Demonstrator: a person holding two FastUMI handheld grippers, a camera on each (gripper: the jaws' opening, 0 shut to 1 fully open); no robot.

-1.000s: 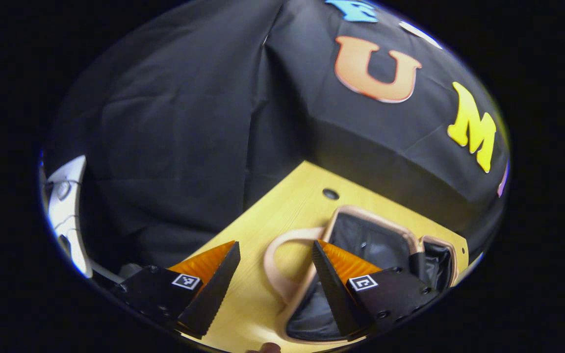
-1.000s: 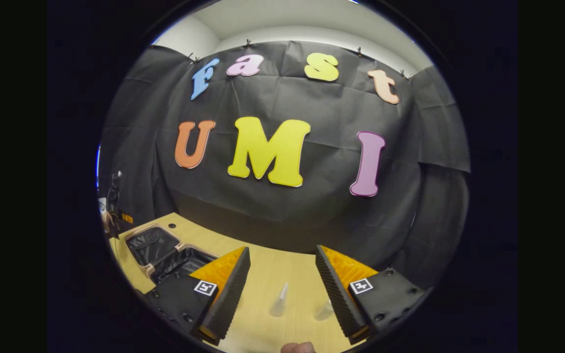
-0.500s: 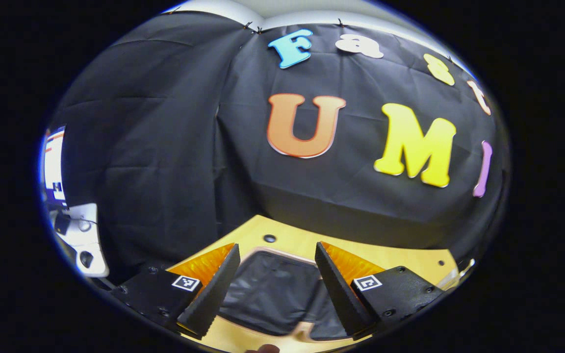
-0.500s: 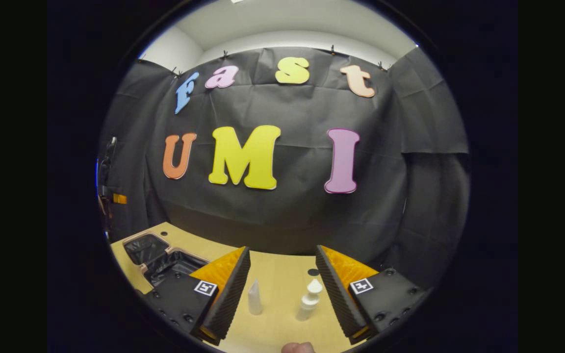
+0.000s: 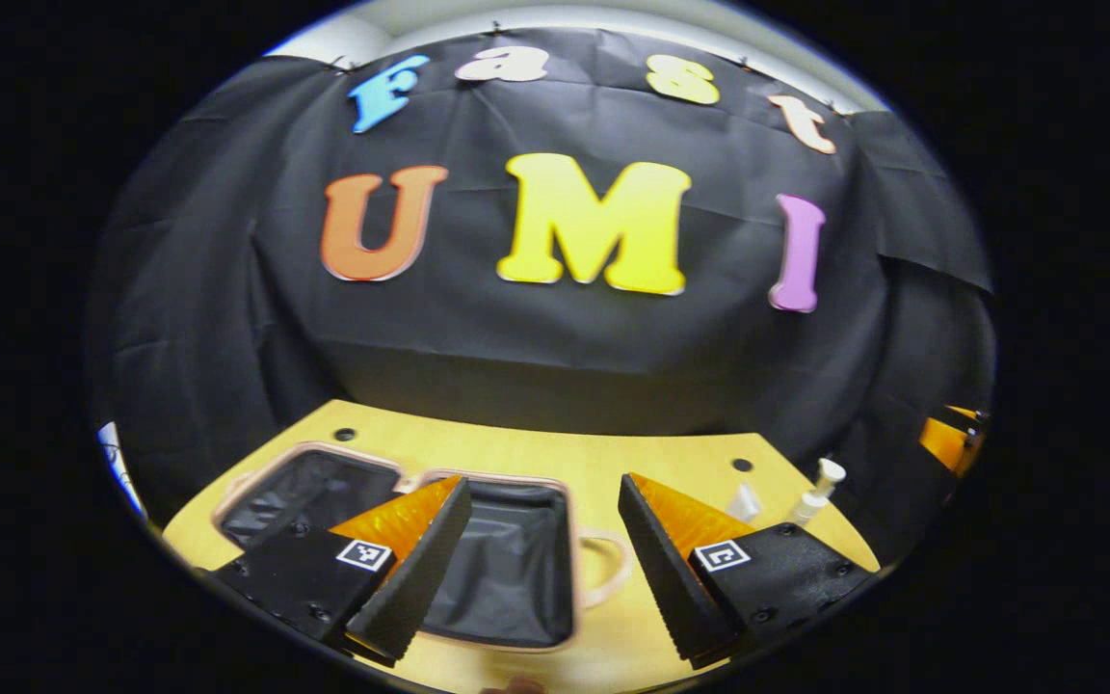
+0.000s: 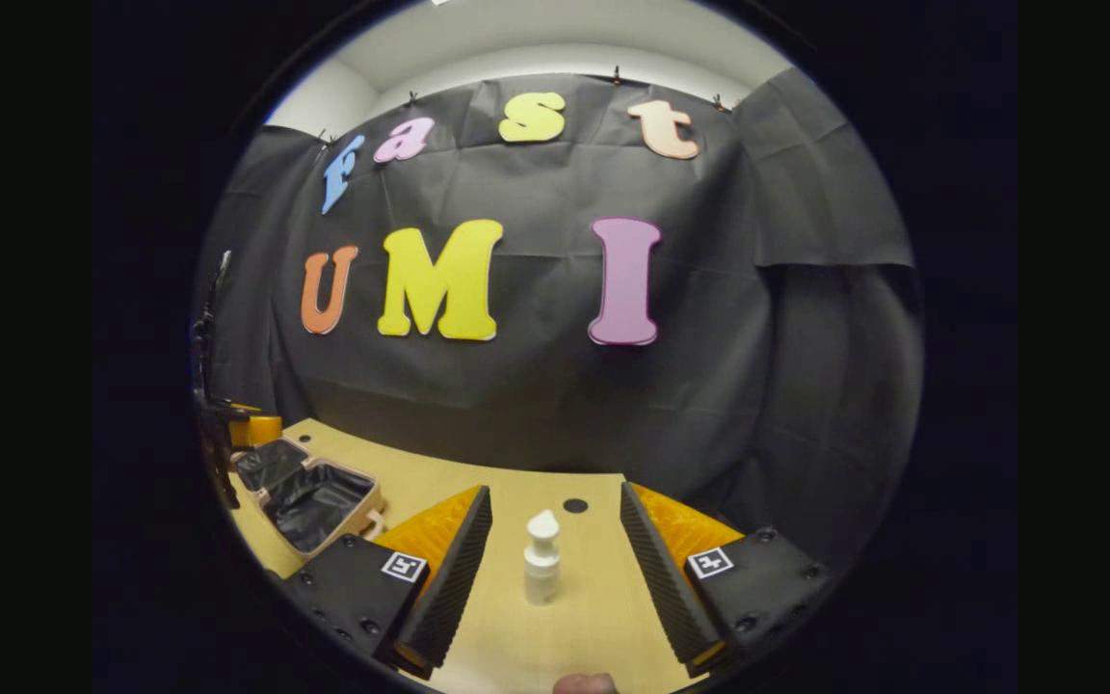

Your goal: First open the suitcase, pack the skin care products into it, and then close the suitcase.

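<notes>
A wooden table (image 5: 555, 453) is carrying an open suitcase (image 5: 507, 564) on the left — and a white pump bottle (image 6: 541, 559) is standing upright toward the right, beside a small capped bottle (image 5: 743, 501).

left gripper view: over suitcase (image 5: 507, 569) | right gripper view: faces pump bottle (image 6: 542, 557) | shared: table (image 6: 555, 627)
</notes>
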